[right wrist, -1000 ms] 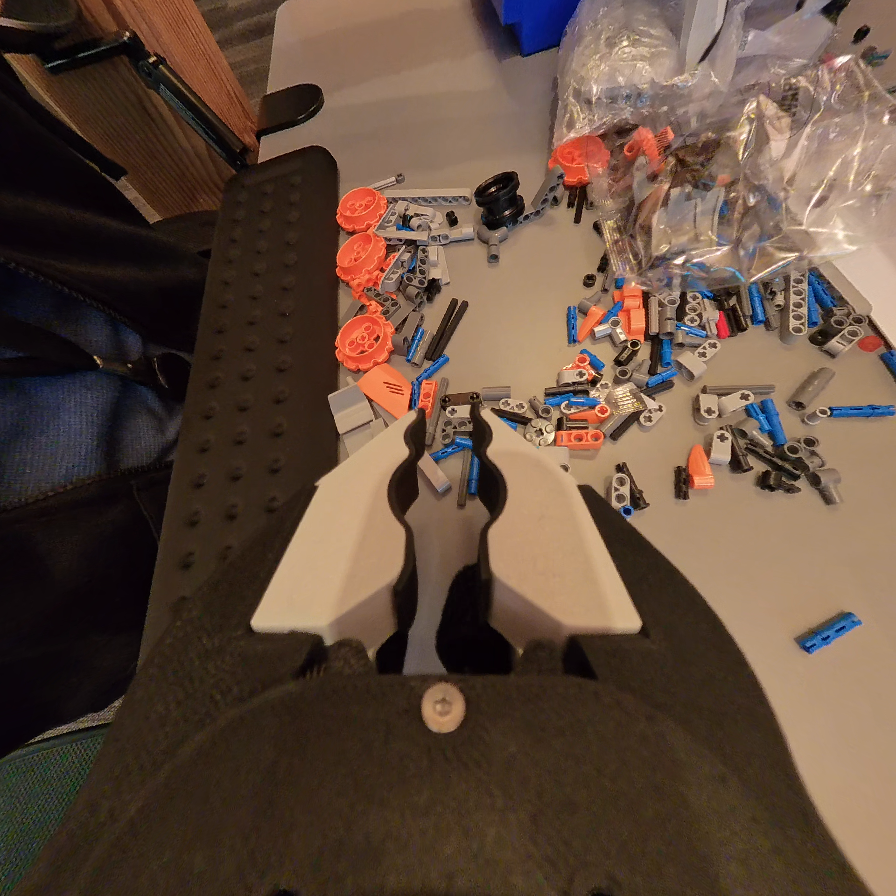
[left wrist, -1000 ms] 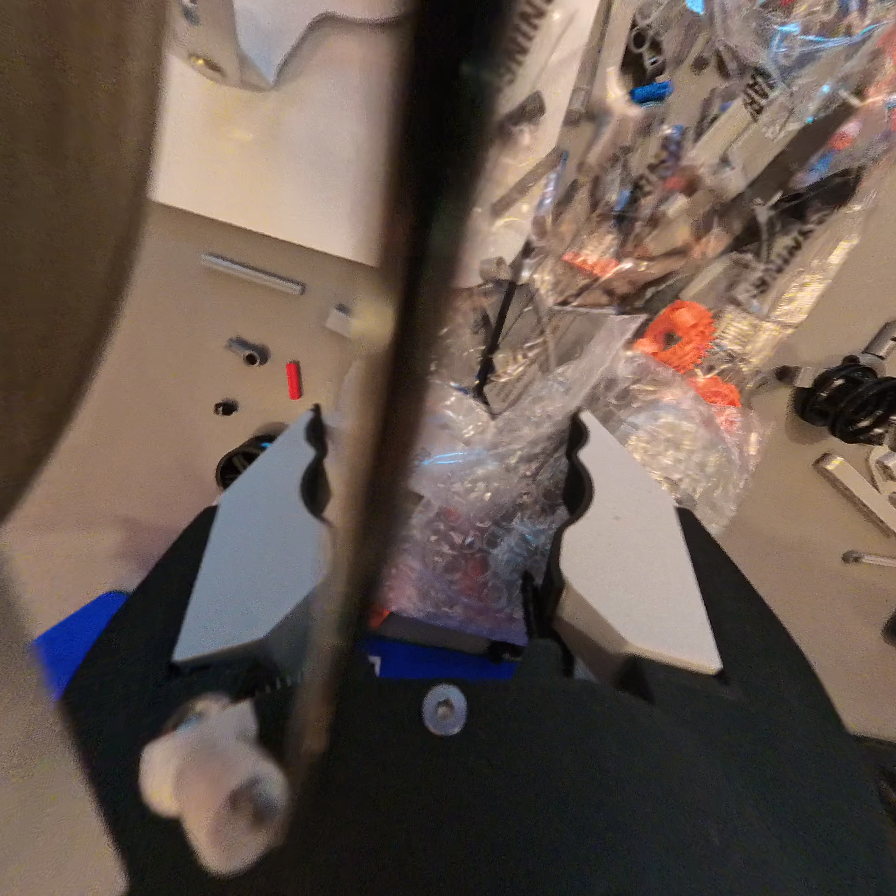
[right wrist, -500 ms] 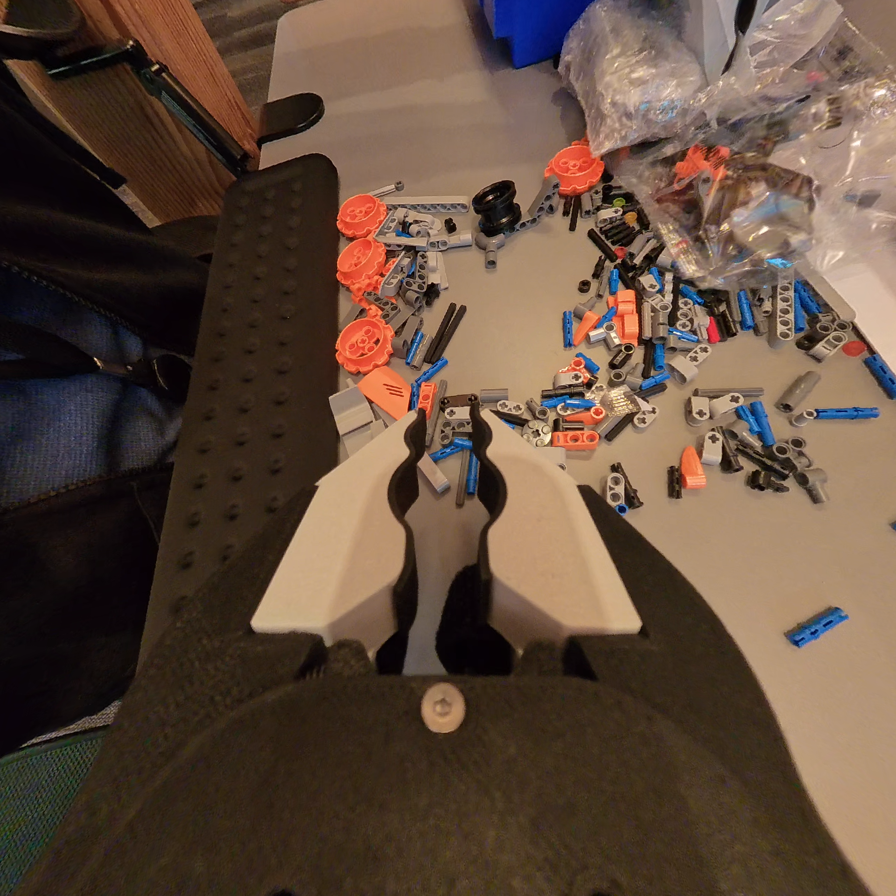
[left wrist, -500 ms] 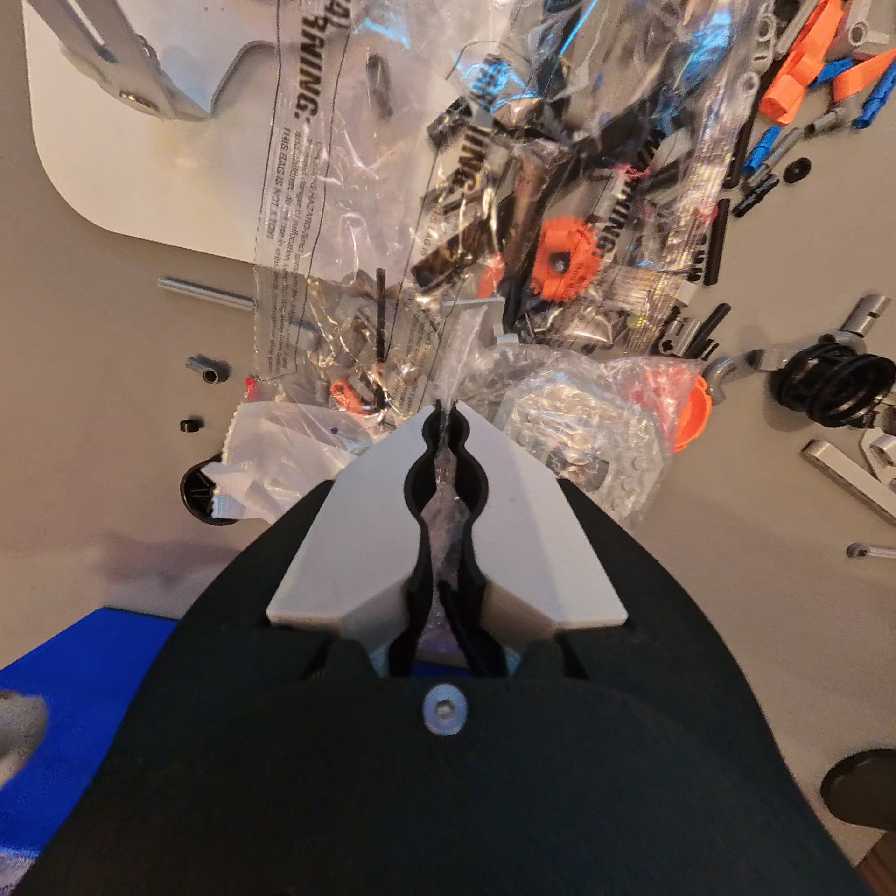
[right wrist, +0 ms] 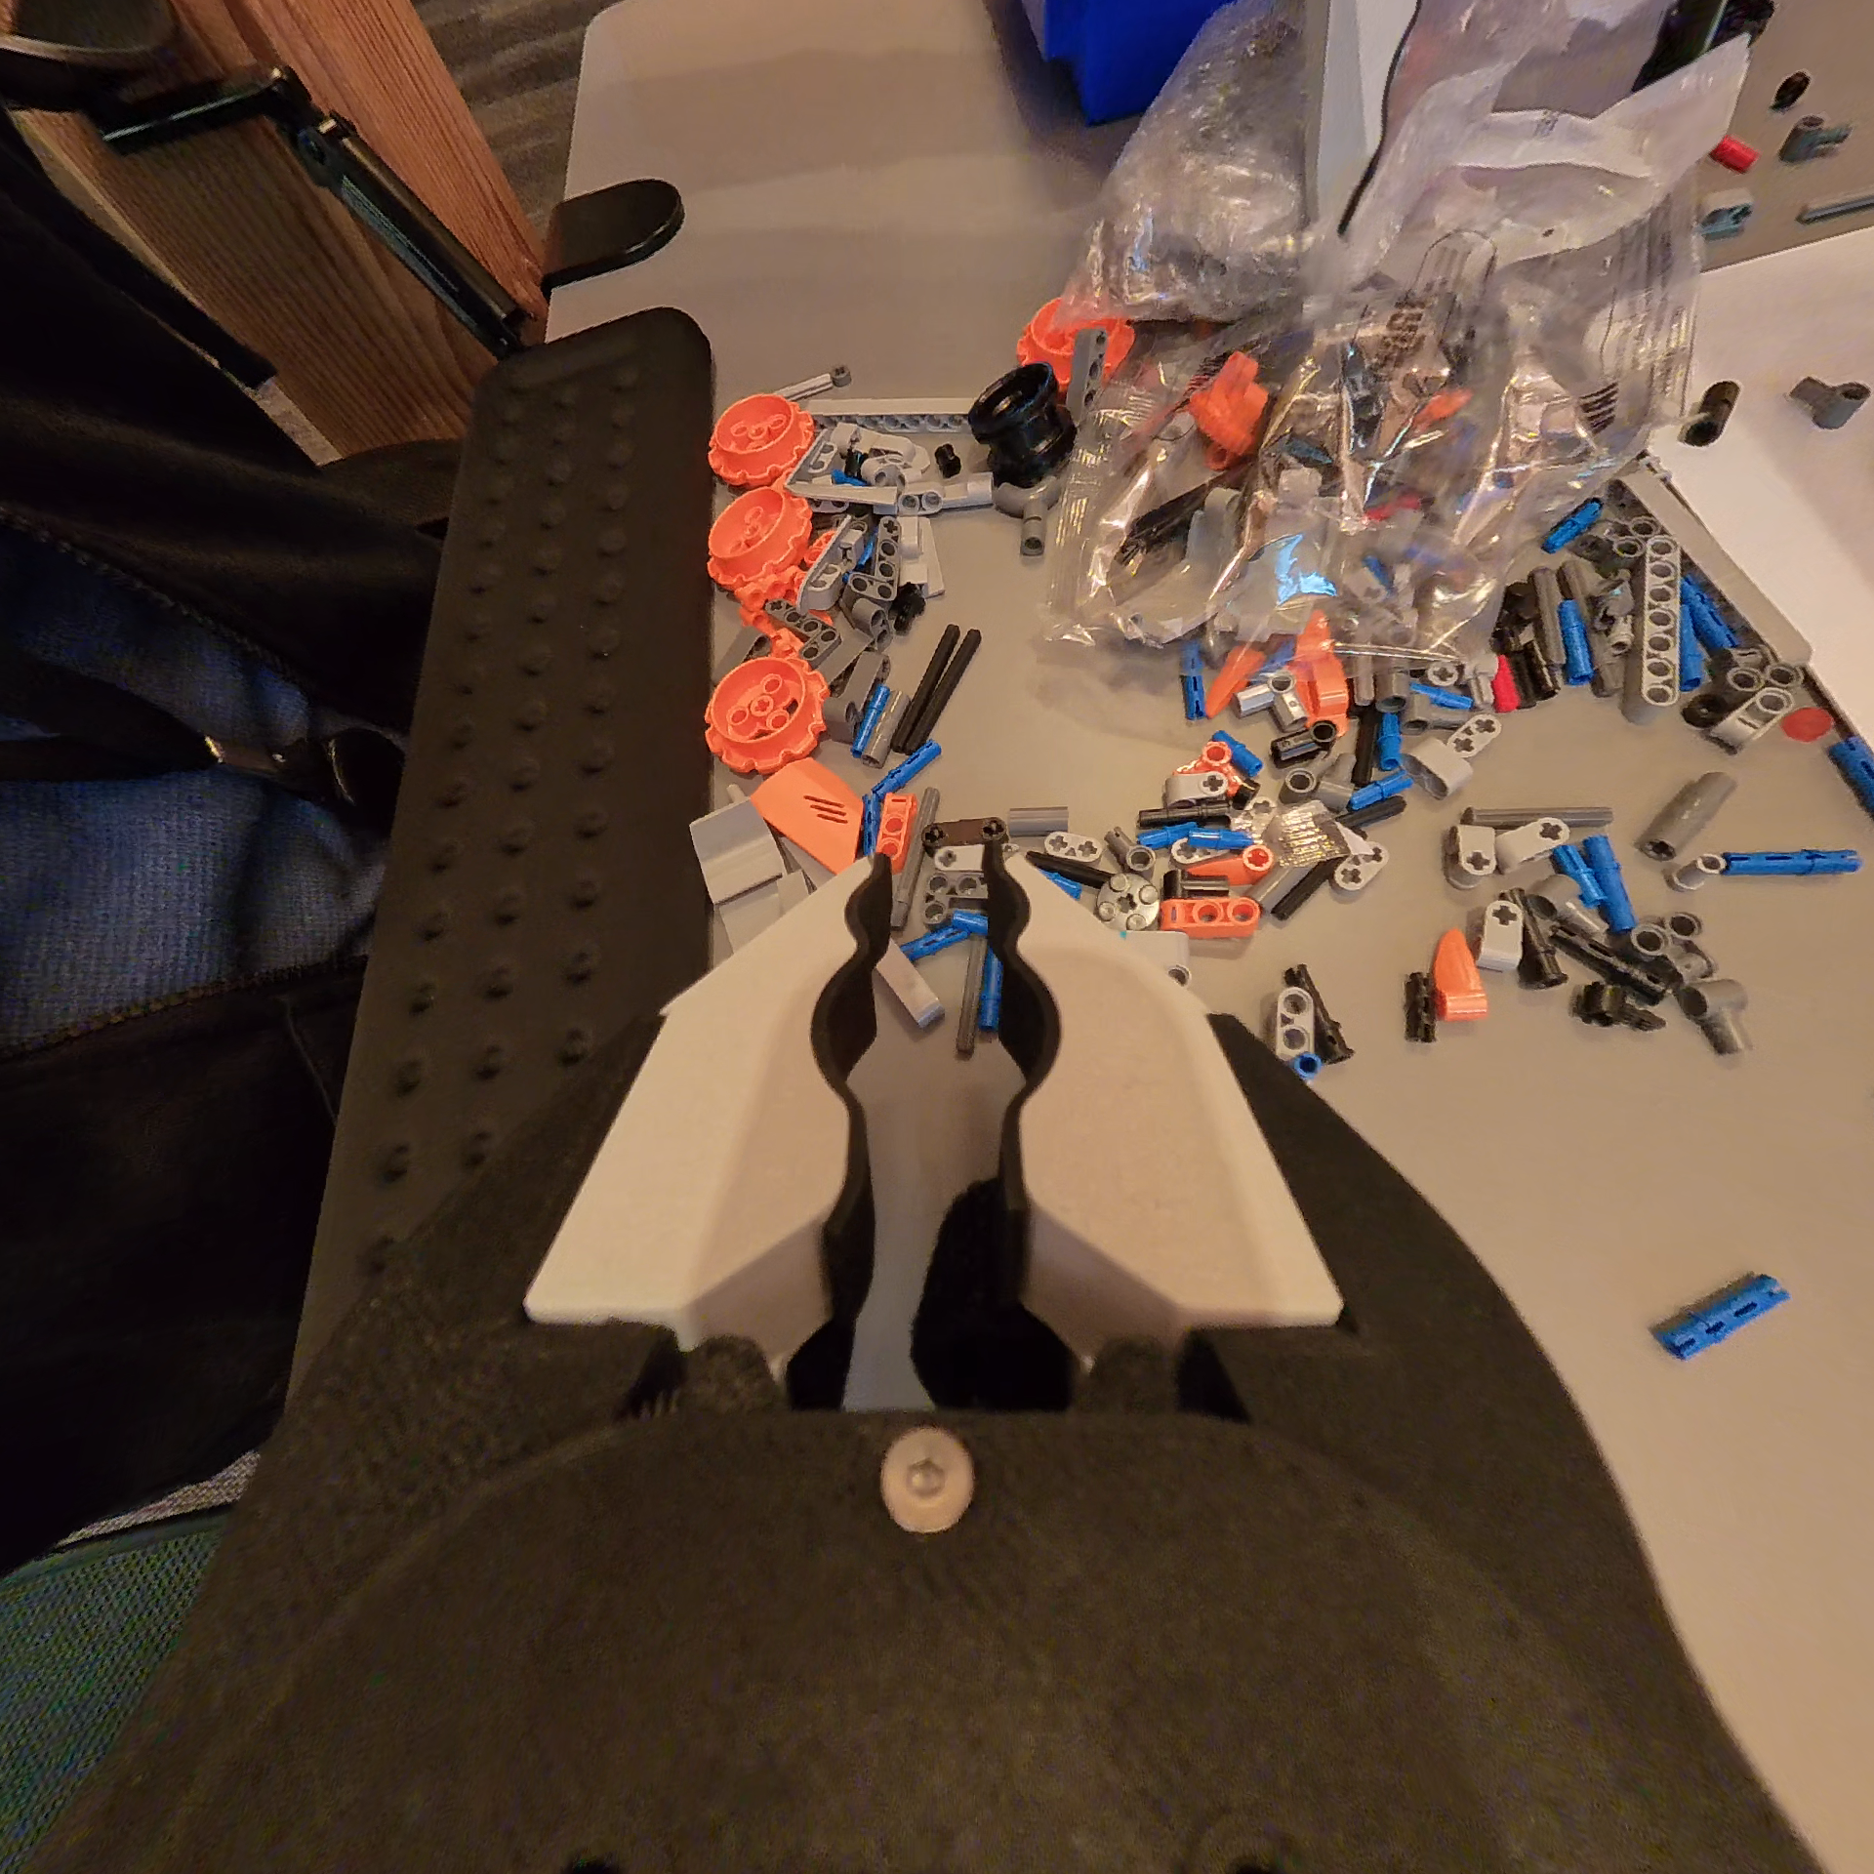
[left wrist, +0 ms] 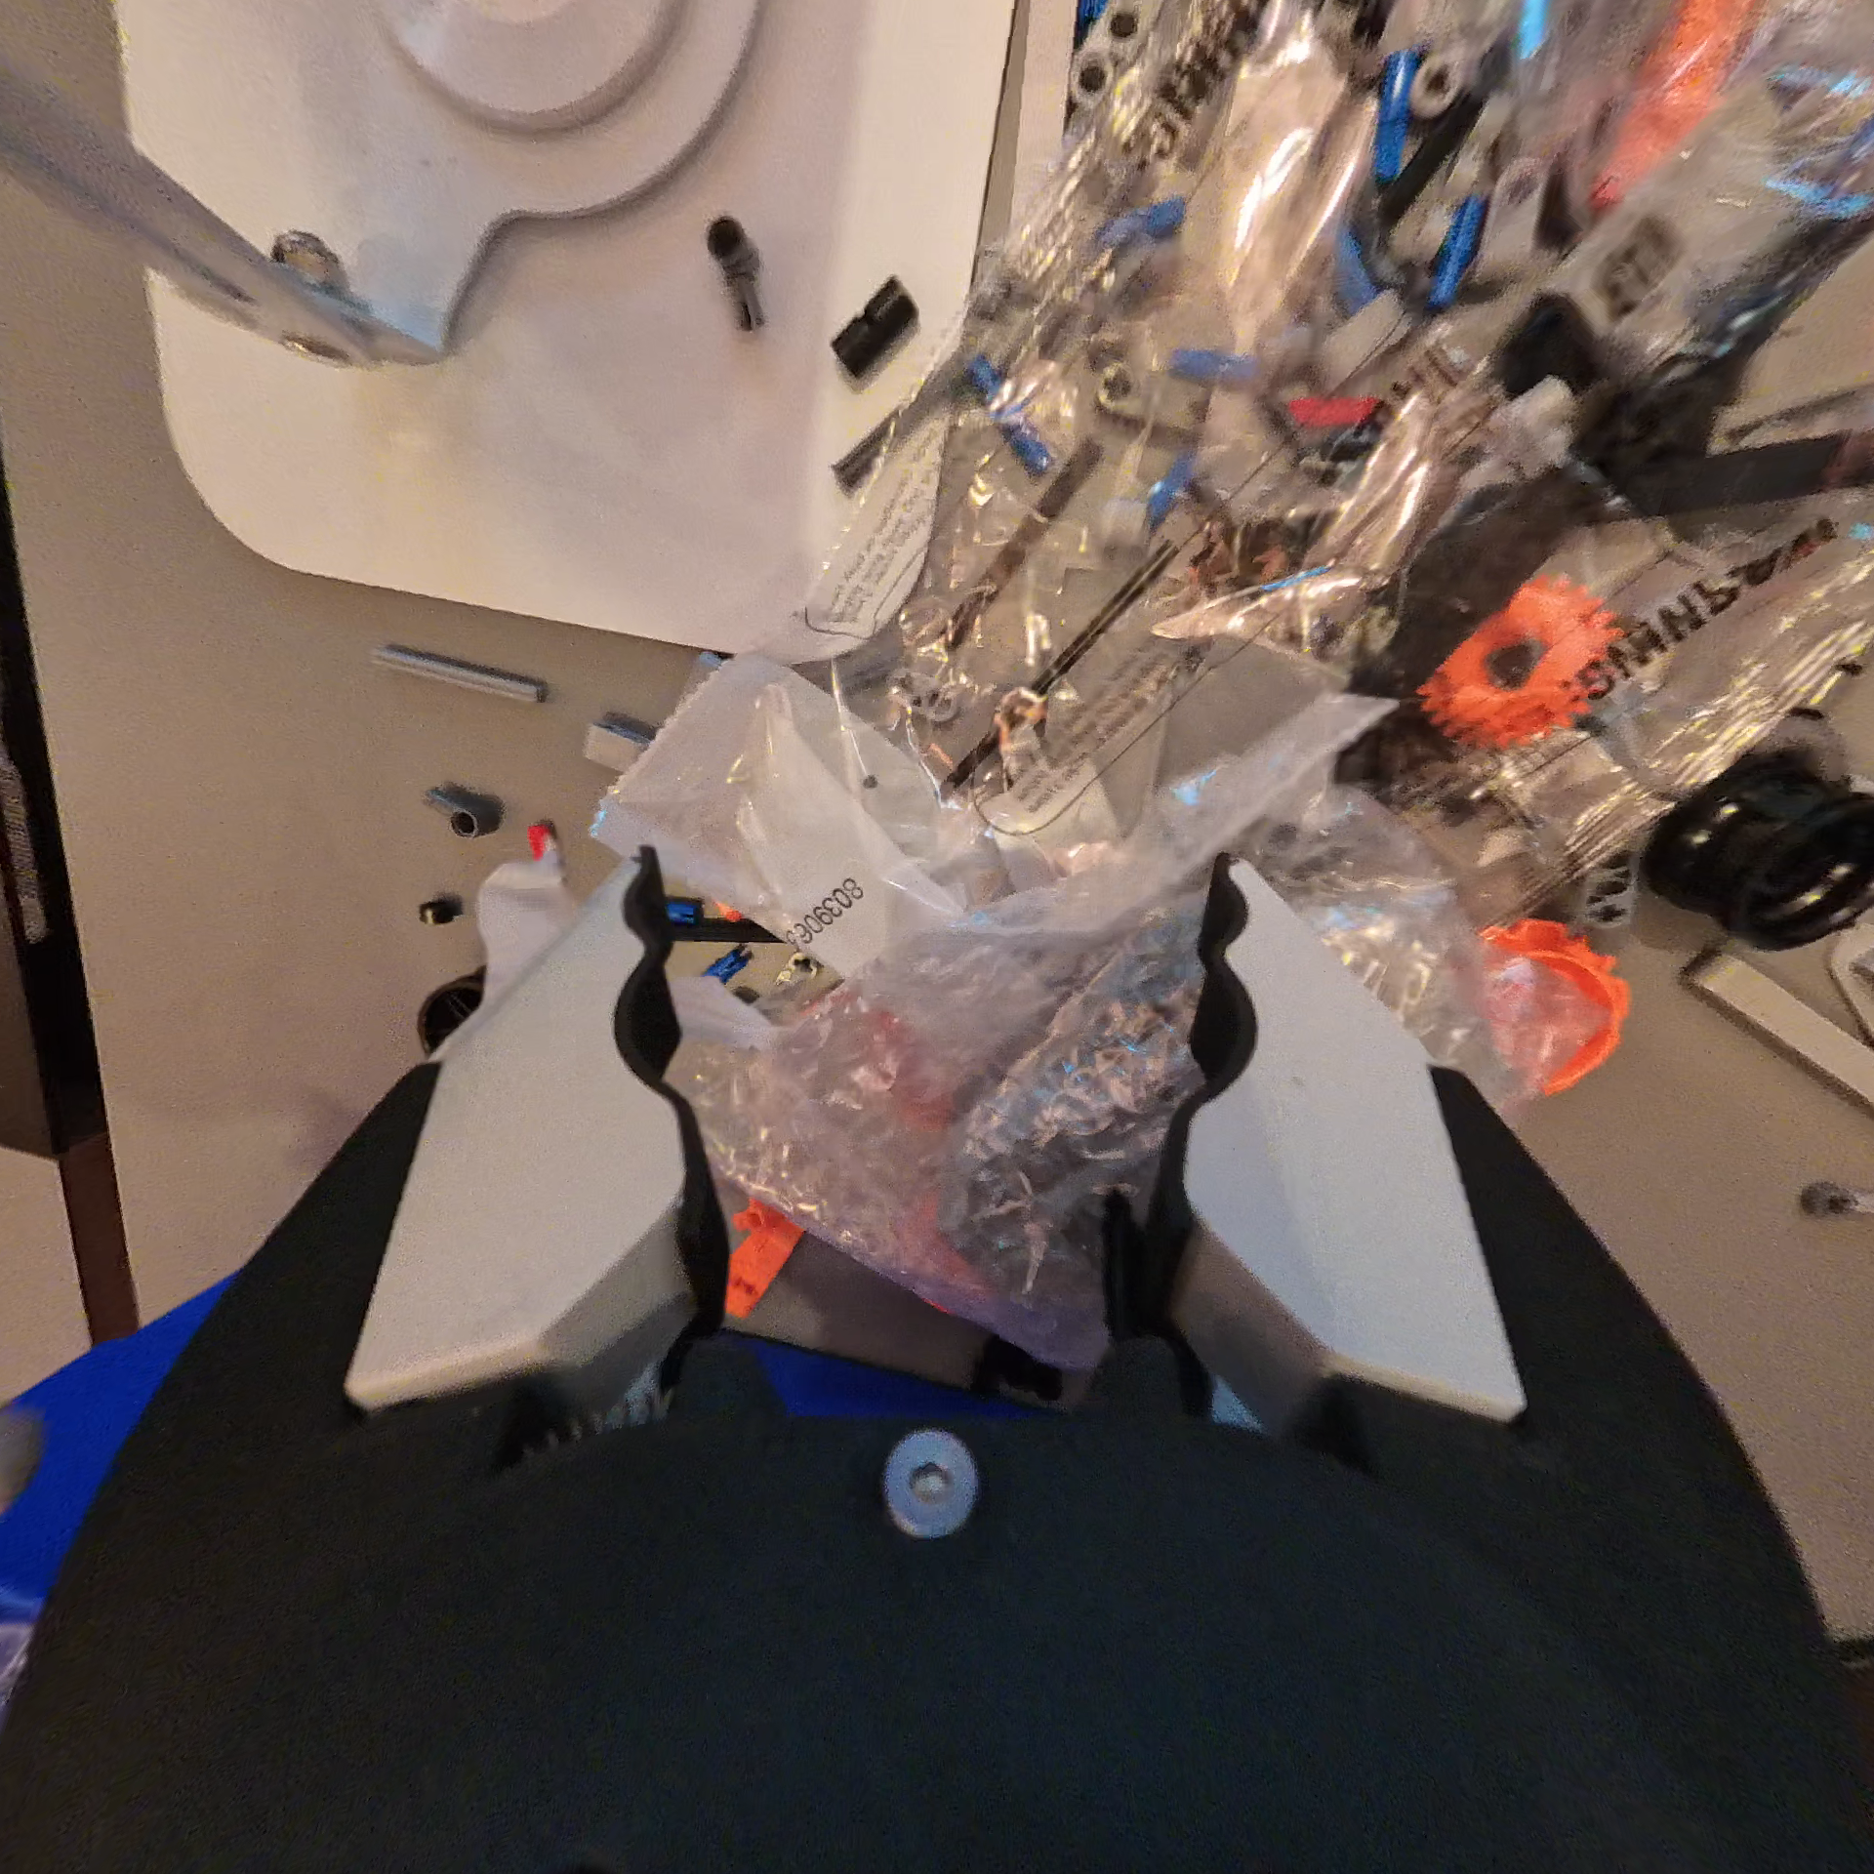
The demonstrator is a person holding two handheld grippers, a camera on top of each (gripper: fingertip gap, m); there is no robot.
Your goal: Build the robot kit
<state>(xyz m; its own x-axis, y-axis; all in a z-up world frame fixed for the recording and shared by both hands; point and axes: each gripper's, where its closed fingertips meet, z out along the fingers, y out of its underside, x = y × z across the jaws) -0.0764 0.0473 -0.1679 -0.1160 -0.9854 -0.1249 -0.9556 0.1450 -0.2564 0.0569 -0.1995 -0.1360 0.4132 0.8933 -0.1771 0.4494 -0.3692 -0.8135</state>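
Left gripper (left wrist: 928,892) fingers, pinched half a second ago, now spread around crinkled plastic bag (left wrist: 974,1105). Right gripper (right wrist: 938,862) unchanged: narrowly parted, empty, above loose building-toy parts (right wrist: 1207,862).

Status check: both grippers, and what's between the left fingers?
Left gripper open, crinkled plastic bag lying between its jaws. Right gripper slightly open, empty, over loose building pieces. Larger clear bags crowd ahead.

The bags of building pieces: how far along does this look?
Done: many loose pieces lie scattered on the table. In hand: left gripper open around a crinkled small bag; right gripper open, empty. Left: the big bag holds pieces.
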